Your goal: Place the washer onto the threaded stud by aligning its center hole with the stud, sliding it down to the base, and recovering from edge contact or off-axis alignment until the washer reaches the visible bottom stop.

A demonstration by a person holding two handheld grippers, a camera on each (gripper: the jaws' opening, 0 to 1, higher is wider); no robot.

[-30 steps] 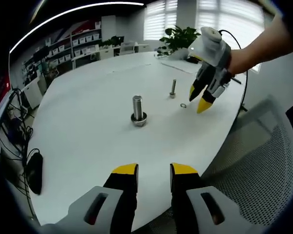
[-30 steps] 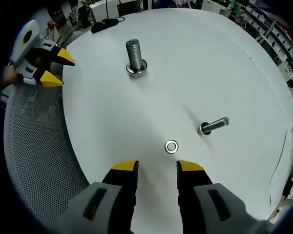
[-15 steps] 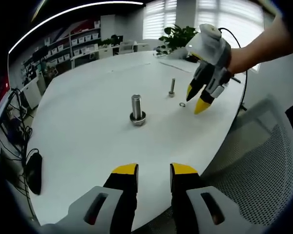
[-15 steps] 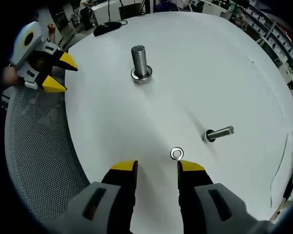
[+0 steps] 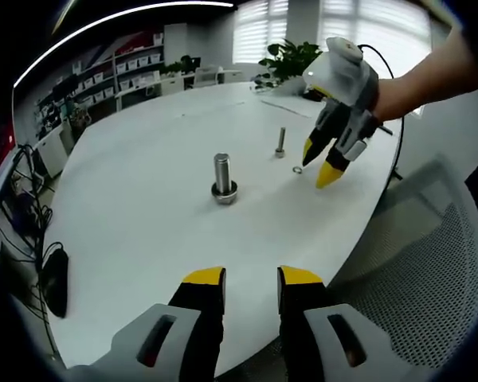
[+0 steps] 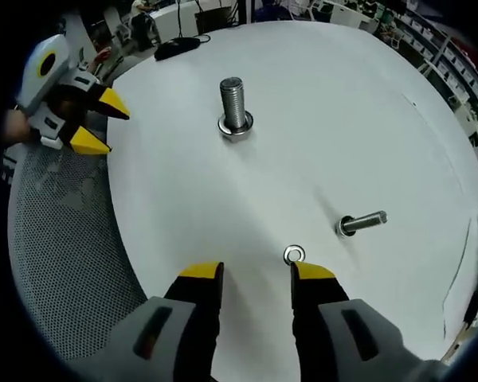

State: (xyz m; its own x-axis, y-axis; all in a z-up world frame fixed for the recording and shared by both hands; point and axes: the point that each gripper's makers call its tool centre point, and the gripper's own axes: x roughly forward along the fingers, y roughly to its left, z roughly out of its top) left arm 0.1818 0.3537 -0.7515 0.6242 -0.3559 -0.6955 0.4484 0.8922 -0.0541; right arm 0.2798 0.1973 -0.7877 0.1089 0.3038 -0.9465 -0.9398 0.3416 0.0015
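A small steel washer (image 6: 294, 255) lies flat on the white round table (image 6: 303, 119), just off the right fingertip of my right gripper (image 6: 256, 272), which is open and empty above it. In the left gripper view the same washer (image 5: 297, 169) lies beside my right gripper (image 5: 319, 161). A thin threaded stud (image 6: 362, 223) stands just past the washer; I also see this thin stud (image 5: 280, 143) in the left gripper view. A thicker stud (image 6: 234, 106) with a washer at its base stands further off. My left gripper (image 5: 251, 278) is open over the near table edge.
A grey mesh chair (image 5: 430, 263) stands by the table edge. A black mouse (image 5: 56, 278) and cables lie at the left. Papers and a potted plant (image 5: 291, 60) sit at the table's far side. Shelves line the back wall.
My right gripper has moved forward and down toward the washer, which now sits at its right fingertip. The left gripper has stayed nearly still.
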